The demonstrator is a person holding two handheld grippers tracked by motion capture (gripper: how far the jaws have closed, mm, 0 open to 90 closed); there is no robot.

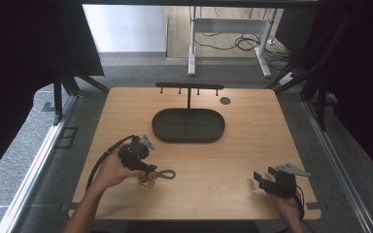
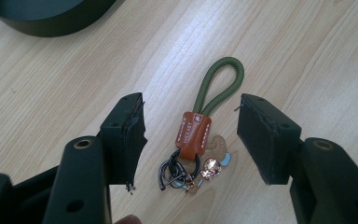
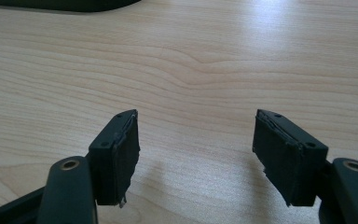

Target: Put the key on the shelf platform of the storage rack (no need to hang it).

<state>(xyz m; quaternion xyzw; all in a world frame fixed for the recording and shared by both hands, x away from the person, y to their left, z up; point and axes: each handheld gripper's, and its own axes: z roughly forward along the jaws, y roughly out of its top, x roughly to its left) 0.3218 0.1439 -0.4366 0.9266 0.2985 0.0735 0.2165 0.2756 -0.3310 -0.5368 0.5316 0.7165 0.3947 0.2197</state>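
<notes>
A keychain (image 2: 195, 133) lies flat on the wooden table (image 1: 233, 145): an olive cord loop (image 2: 221, 81), a brown leather tab, dark metal rings and small charms. My left gripper (image 2: 196, 126) hangs just over it with its jaws on either side of the leather tab, open, and the pads are clear of it. In the high view the keychain (image 1: 164, 174) sits near the table's front left, right at the tips of the left gripper (image 1: 148, 174). My right gripper (image 1: 264, 175) rests at the front right, open over bare wood (image 3: 196, 149), nothing between its fingers.
A black oval tray (image 1: 160, 131) lies at the table's middle back, with a black T-shaped hook stand (image 1: 189, 87) rising behind it. A small dark round disc (image 1: 225, 101) sits to the right of the stand. The tray's edge (image 2: 42, 14) is close beyond the left gripper.
</notes>
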